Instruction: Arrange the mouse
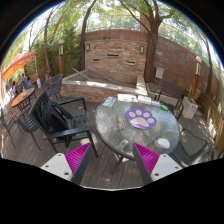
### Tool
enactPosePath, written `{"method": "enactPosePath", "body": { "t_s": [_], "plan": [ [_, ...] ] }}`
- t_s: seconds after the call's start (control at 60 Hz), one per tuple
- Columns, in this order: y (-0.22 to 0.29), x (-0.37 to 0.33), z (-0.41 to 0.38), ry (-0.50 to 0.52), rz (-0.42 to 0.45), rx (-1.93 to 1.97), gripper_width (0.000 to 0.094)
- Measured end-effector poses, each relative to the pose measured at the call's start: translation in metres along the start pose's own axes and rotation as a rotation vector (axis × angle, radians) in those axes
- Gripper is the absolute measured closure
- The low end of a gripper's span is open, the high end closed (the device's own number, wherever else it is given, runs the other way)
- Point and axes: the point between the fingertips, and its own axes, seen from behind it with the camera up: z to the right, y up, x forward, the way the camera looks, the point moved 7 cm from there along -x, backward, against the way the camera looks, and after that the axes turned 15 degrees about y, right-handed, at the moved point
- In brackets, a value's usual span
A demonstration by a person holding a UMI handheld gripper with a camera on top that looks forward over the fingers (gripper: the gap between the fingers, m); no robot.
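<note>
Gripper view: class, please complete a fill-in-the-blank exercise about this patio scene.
1. The round glass table carries a purple mat printed with a white ____ print.
2. The gripper fingers stand ____, with nothing between them.
3. The white mouse lies on the ____.
4. Black metal ____ stand beside the table.

Missing words: paw; open; table; chairs

2 dark fingers (72, 163), each bearing magenta pad (158, 159) with ridged face.

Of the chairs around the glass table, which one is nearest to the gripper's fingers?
The dark metal chair to the left of the round glass table, just beyond the open gripper. The other chairs stand behind the table, near the wall.
</note>
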Motion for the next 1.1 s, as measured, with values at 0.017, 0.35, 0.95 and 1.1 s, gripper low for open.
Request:
{"method": "enactPosePath", "body": {
  "t_s": [0.017,0.35,0.95,1.1],
  "plan": [
    [-0.001,-0.001,0.001,-0.002,-0.004,0.001,0.0096],
    [-0.092,0.004,0.112,-0.113,-0.106,0.124,0.0097],
    [-0.152,0.165,0.411,-0.22,-0.087,0.146,0.0097],
    [-0.134,0.188,0.434,-0.168,-0.054,0.129,0.0098]
  ]
}}
